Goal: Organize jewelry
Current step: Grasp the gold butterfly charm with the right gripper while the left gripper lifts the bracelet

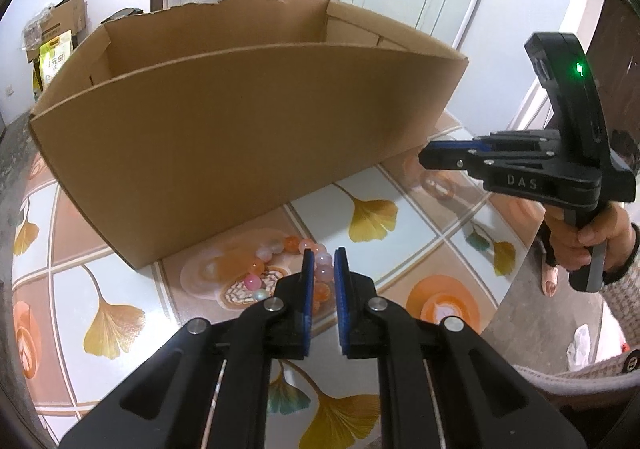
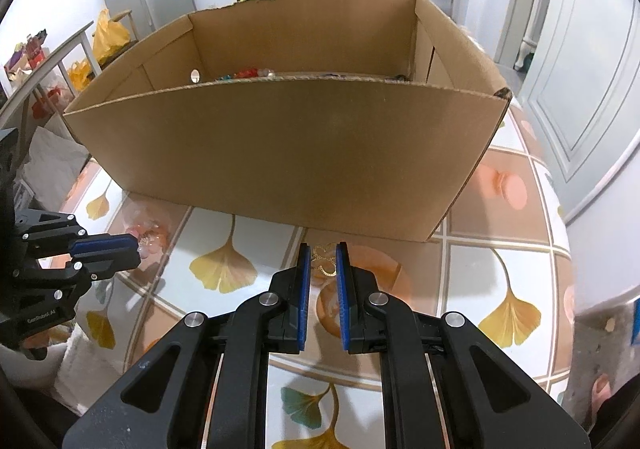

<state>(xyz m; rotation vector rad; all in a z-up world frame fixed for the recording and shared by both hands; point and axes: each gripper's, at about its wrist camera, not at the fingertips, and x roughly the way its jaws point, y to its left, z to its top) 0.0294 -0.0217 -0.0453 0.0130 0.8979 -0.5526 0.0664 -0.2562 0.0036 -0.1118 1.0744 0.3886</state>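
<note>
Cardboard box (image 2: 288,145), open-topped, upper edge torn along the far wall, standing on a table (image 1: 452,245) covered with a glossy cloth printed with ginkgo leaves and tile squares; a few small colourful items show over the near wall in the right wrist view, too small to identify. Beaded bracelet (image 1: 256,269), round pink, orange and milky beads, lying on the cloth just in front of the box's near left corner. Left gripper (image 1: 320,253), blue pads, jaws nearly together and closed on the near side of the bracelet, several beads showing in the narrow gap between the pads. Gold clover-shaped piece (image 2: 323,260) (fine openwork; whether pendant or earring cannot be told), seen between the pads of the right gripper (image 2: 322,249), jaws nearly together and apparently pinching it, above the cloth in front of the box's near wall. A hand (image 1: 588,241) in a knitted sleeve holds the right gripper's handle, a green light lit on its upper housing.
</note>
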